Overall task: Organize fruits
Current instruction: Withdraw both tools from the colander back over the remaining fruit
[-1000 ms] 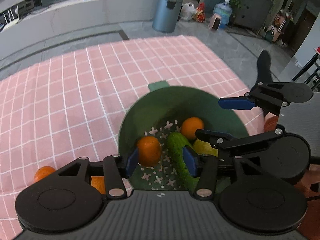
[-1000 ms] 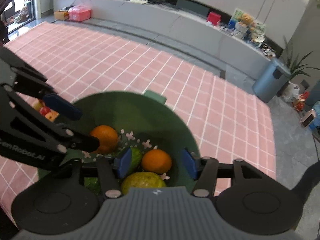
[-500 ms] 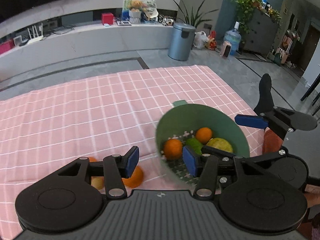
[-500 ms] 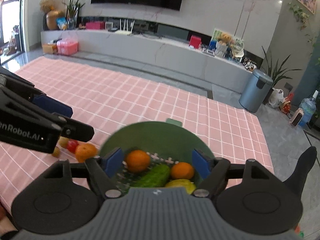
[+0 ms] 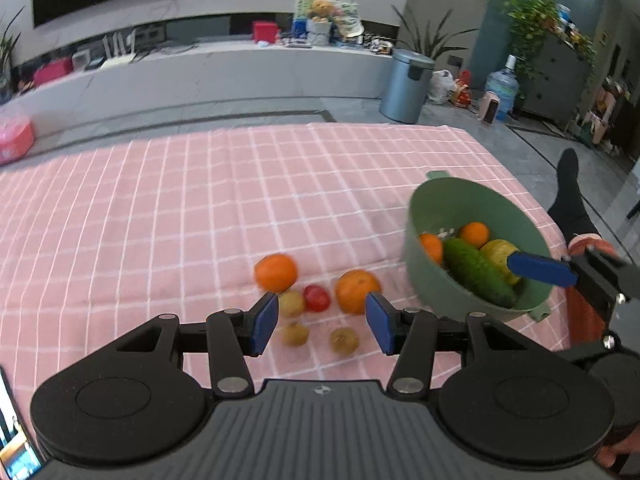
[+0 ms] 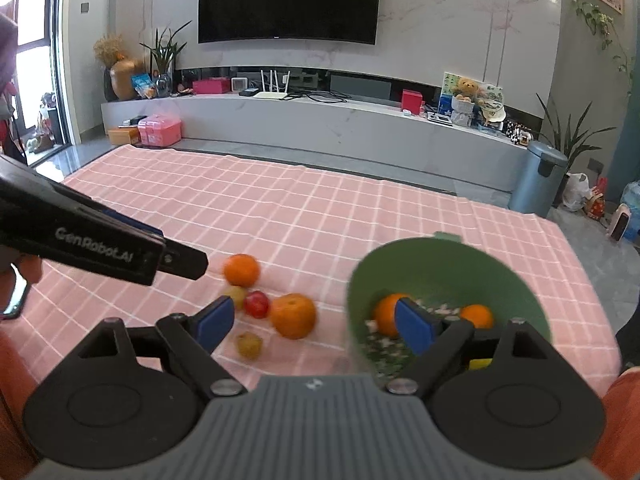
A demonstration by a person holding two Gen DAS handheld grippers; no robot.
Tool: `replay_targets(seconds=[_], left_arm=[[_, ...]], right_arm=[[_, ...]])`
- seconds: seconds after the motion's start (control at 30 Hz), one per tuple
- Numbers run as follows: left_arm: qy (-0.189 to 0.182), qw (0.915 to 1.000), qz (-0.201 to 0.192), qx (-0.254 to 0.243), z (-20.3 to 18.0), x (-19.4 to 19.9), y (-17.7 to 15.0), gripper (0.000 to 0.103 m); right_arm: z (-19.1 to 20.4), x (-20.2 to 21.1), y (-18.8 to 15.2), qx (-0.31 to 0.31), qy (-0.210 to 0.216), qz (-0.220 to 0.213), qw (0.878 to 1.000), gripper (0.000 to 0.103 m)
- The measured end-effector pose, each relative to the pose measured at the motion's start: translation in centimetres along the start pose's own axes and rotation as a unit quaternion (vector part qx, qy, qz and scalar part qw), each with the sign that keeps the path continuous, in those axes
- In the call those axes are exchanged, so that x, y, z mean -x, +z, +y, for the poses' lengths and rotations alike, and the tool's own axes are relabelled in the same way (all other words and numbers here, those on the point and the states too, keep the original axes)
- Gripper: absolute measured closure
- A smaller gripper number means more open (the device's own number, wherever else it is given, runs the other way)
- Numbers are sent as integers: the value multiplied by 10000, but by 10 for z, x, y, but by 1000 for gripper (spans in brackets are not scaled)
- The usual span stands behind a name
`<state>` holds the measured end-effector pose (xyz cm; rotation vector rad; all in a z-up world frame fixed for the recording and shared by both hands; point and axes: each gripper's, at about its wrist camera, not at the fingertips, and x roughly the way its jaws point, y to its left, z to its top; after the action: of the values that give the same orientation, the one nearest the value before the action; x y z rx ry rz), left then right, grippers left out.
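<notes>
A green colander basket [image 5: 448, 208] [image 6: 440, 264] sits at the right of the pink checked cloth [image 5: 200, 208]. It holds two oranges [image 5: 474, 234], a cucumber [image 5: 476, 272] and a yellow-green fruit [image 5: 498, 250]. On the cloth to its left lie two oranges [image 5: 276, 273] [image 5: 356, 291], a small red fruit [image 5: 317, 298] and three small yellowish fruits [image 5: 344, 340]. My left gripper [image 5: 320, 322] is open and empty, above the loose fruits. My right gripper [image 6: 312, 326] is open and empty, between the loose fruits and the basket.
The cloth's right edge runs just past the basket. A person's leg in a black sock [image 5: 570, 196] is to the right. Beyond the cloth are a grey bin [image 5: 406, 86], a low white cabinet [image 6: 320, 124] and a pink box [image 6: 160, 130].
Both grippers have pulled back and up from the basket and swung left. The loose fruits on the cloth have come into view. The left gripper released an orange into the basket.
</notes>
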<state>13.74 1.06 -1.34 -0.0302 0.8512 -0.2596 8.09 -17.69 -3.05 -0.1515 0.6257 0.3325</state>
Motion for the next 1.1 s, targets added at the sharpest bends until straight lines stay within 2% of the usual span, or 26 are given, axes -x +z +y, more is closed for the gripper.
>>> replay_targets(seconds=[0.2, 0.4, 0.6, 0.67, 0.77, 0.93, 1.03, 1.1], left_arm=[[-158, 9993, -23, 327, 24, -4, -16, 48], [-302, 9985, -66, 460, 38, -13, -31, 51], [-494, 9969, 49, 614, 52, -26, -43, 55], [-576, 9959, 127, 693, 55, -31, -46, 55], [-698, 9944, 182, 768, 57, -38, -49, 55], [-682, 9947, 255, 728, 57, -51, -47, 56], [-729, 9947, 289, 672, 55, -57, -44, 62], [-757, 9941, 334, 703, 57, -62, -43, 63]], right_arm=[[20, -15, -14, -210, -41, 136, 9997, 28], [24, -35, -19, -59, -151, 323, 9993, 34], [25, -52, -24, -38, -206, 497, 9985, 39], [26, -58, -25, 4, -243, 538, 9983, 44], [28, -65, -26, -6, -250, 582, 9980, 48], [28, -76, -25, -142, -242, 544, 9981, 54], [28, -81, -21, -321, -242, 492, 9980, 59], [30, -86, -20, -359, -281, 509, 9977, 62]])
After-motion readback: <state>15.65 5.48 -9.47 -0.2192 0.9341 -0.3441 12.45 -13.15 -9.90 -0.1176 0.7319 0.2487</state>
